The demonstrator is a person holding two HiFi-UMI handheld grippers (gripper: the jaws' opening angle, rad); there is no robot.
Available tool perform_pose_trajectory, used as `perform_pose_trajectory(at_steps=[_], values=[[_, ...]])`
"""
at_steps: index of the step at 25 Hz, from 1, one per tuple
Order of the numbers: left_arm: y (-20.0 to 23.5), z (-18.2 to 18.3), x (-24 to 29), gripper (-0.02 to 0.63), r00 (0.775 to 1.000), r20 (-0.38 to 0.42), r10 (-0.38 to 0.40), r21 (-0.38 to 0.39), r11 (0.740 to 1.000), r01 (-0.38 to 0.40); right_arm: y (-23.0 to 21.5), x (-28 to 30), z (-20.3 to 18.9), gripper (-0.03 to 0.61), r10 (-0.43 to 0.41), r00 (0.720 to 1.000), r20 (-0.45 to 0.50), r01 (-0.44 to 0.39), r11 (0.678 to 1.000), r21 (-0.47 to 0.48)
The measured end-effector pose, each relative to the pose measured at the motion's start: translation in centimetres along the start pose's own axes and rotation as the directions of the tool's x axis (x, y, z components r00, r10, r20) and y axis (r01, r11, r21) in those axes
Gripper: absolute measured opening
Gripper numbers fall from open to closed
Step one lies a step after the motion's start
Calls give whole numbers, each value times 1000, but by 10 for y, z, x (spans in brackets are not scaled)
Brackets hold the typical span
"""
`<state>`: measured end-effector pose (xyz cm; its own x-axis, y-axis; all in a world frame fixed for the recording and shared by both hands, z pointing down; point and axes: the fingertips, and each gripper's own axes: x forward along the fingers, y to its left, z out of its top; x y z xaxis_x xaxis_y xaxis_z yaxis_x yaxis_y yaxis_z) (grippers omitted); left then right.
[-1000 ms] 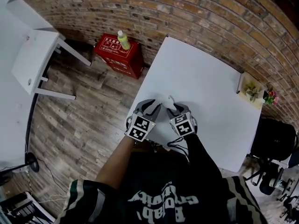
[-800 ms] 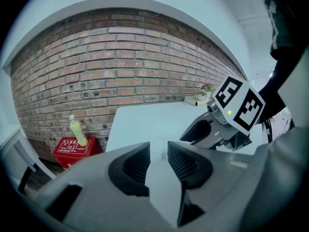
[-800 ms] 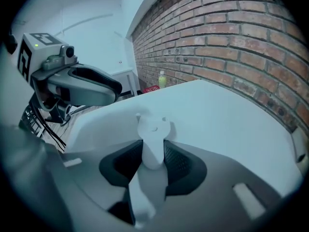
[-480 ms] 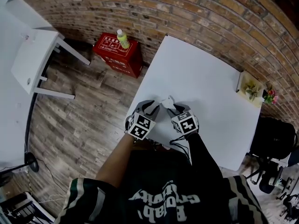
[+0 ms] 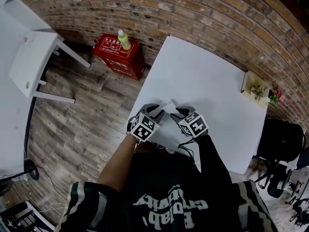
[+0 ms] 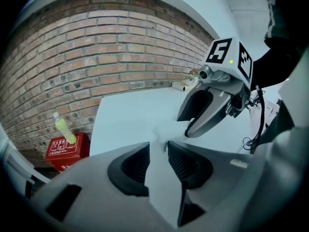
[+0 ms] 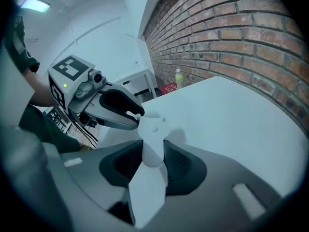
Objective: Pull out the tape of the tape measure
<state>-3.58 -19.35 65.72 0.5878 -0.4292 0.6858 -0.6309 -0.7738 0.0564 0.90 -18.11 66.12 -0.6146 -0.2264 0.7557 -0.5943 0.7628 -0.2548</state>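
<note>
The white tape measure (image 7: 153, 139) sits between the pads of my right gripper (image 7: 153, 151), which is shut on its body after its jaws have just been closing. In the head view the tape measure (image 5: 169, 106) lies between the two grippers over the white table (image 5: 207, 76), near its near left edge. My left gripper (image 5: 161, 111) points at it from the left, and my right gripper (image 5: 177, 111) holds it from the right. The left gripper (image 6: 158, 146) is open, its jaws having just opened a little. The tape's small end tab (image 6: 157, 137) sits at its tips, faint against the table.
A red box (image 5: 120, 57) with a green bottle (image 5: 124, 39) stands on the wooden floor by the brick wall. A white side table (image 5: 31, 62) stands at the left. A small tray with a plant (image 5: 255, 88) sits at the table's far right edge, and a black chair (image 5: 282, 144) is beyond it.
The right gripper has shifted slightly to the right with the tape measure. The left gripper has tilted down towards its end. They remain tip to tip.
</note>
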Motion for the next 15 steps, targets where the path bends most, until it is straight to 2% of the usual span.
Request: perform_pose_trajectory(at_steps=[3, 6, 9, 15], values=[[-11, 3, 0, 123, 999, 2, -50, 44, 998, 50, 1, -6, 1, 150, 15, 1000, -14, -16, 999, -32], [-19, 6, 1, 83, 997, -4, -74, 99, 992, 74, -1, -10, 1, 150, 12, 1000, -29, -14, 998, -65], [-12, 10, 1, 40, 998, 11, -66, 40, 997, 66, -4, -11, 2, 150, -7, 1000, -12, 6, 999, -38], [1, 6, 2, 38, 1000, -25, -18, -87, 996, 16, -17, -9, -5, 150, -75, 997, -36, 78, 993, 91]])
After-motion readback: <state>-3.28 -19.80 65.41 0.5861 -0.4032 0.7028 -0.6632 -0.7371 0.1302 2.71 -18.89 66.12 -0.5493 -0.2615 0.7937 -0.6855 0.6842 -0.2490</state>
